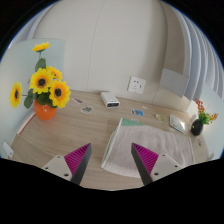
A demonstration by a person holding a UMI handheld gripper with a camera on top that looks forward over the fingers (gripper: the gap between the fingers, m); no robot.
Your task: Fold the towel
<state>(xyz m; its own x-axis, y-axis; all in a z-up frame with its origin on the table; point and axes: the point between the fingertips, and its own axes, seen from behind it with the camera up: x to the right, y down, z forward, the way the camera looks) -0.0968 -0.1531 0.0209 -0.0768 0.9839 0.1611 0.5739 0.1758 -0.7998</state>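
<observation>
my gripper (110,168): i hold it above the near part of the table, fingers spread wide with open air between them; nothing is pinched.
left finger (78,160): its magenta pad faces inward, over bare wood.
right finger (144,162): its magenta pad faces inward too, and its tip overlaps the near edge of the towel in my view; i cannot tell whether it touches the cloth.
towel (150,138): pale, beige-grey, lying flat on the table just ahead of my right finger and a bit to the right of the gap between the fingers. it looks spread out rather than bunched.
table (95,130): light wood grain, running from under my fingers back to the wall.
sunflowers (42,88): a bunch of yellow blooms in an orange pot (45,111), well off to the left beyond my left finger.
white box (109,99): a small white oblong thing near the wall, beyond the fingers, roughly straight ahead.
small items (139,115): a few thin coloured bits lying just beyond the towel's far edge; too small for me to name.
little plant (199,122): a dark pot with red and green on top, far right, past the towel.
wall socket (136,84): a white plate on the pale wall behind the table.
</observation>
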